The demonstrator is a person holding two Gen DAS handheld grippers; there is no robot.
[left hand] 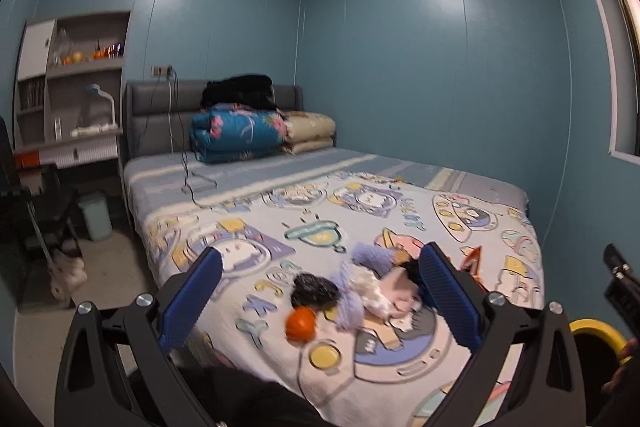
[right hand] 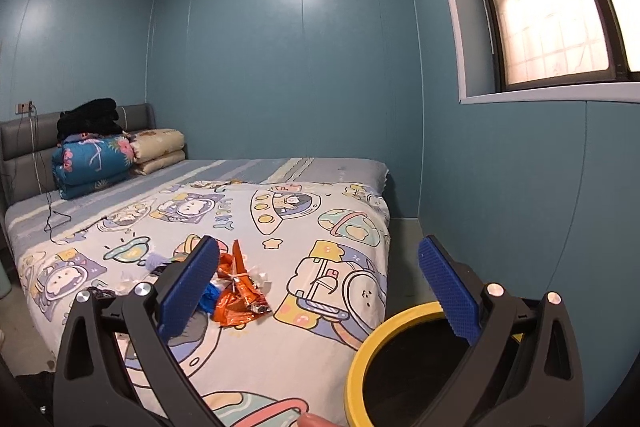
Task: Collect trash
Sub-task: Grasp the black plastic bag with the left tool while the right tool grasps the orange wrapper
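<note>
A heap of trash lies near the foot of the bed: an orange ball (left hand: 301, 323), a crumpled black bag (left hand: 314, 290), purple fluff (left hand: 372, 255), white and pink paper scraps (left hand: 386, 293) and an orange foil wrapper (right hand: 238, 291). My left gripper (left hand: 320, 295) hovers open just over the heap, its blue pads wide apart on either side. To the right of the heap my right gripper (right hand: 320, 287) is also open and holds nothing. A yellow-rimmed bin (right hand: 394, 359) with a dark inside stands off the bed's right corner, below the right finger.
The cartoon bedsheet (right hand: 280, 211) covers the bed. Folded quilts (left hand: 240, 135) and black clothing sit at the headboard, with a charging cable (left hand: 188, 175) trailing across the mattress. A desk with shelves (left hand: 72, 99), a pale green bin (left hand: 96, 215) and a chair stand at left.
</note>
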